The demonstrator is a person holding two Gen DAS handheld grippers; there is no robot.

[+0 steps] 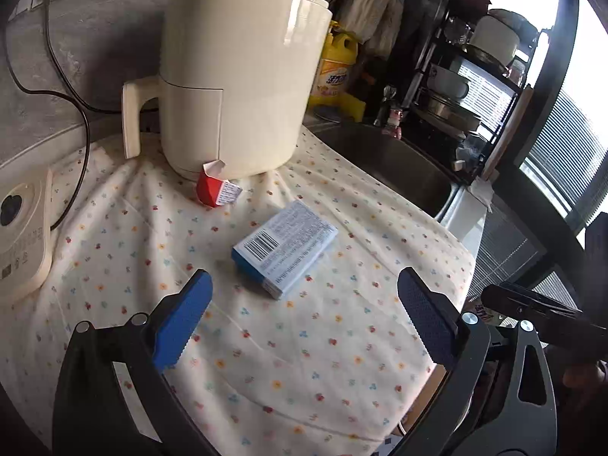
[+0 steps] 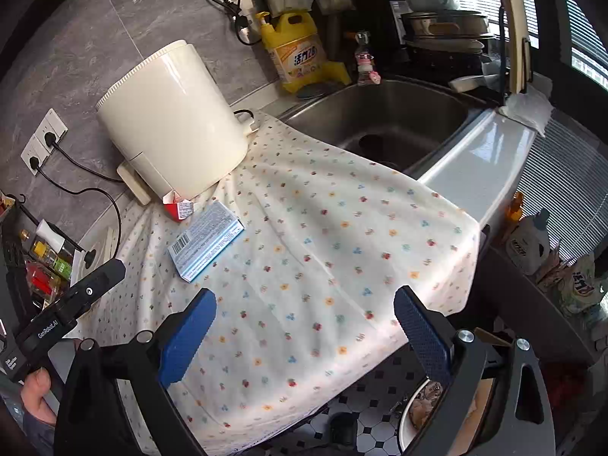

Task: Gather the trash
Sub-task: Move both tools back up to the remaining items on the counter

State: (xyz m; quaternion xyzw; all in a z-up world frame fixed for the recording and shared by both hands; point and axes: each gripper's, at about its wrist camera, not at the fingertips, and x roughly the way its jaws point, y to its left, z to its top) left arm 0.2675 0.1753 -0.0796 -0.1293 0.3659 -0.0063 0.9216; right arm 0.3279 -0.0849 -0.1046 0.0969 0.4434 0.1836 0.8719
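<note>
A flat blue and white box point(image 1: 285, 249) point(image 2: 207, 245) lies barcode up on the flowered cloth point(image 1: 323, 361) point(image 2: 323, 247). Behind it a small torn red carton point(image 1: 212, 192) point(image 2: 176, 207) rests against the foot of a cream air fryer point(image 1: 235, 76) point(image 2: 171, 121). My left gripper point(image 1: 306, 281) hovers open just in front of the box, nothing between its blue pads. My right gripper point(image 2: 306, 296) is open too, over bare cloth to the right of the box and short of it. Each view catches the other gripper's black body at its edge.
A steel sink point(image 1: 399, 167) point(image 2: 380, 121) lies right of the cloth, a yellow detergent bottle point(image 2: 296, 53) and a dish rack point(image 1: 475, 76) behind it. A cream appliance point(image 1: 19, 235) sits at far left, cords running to wall sockets. Below the counter edge stands a round white container point(image 2: 408, 410) with crumpled scraps.
</note>
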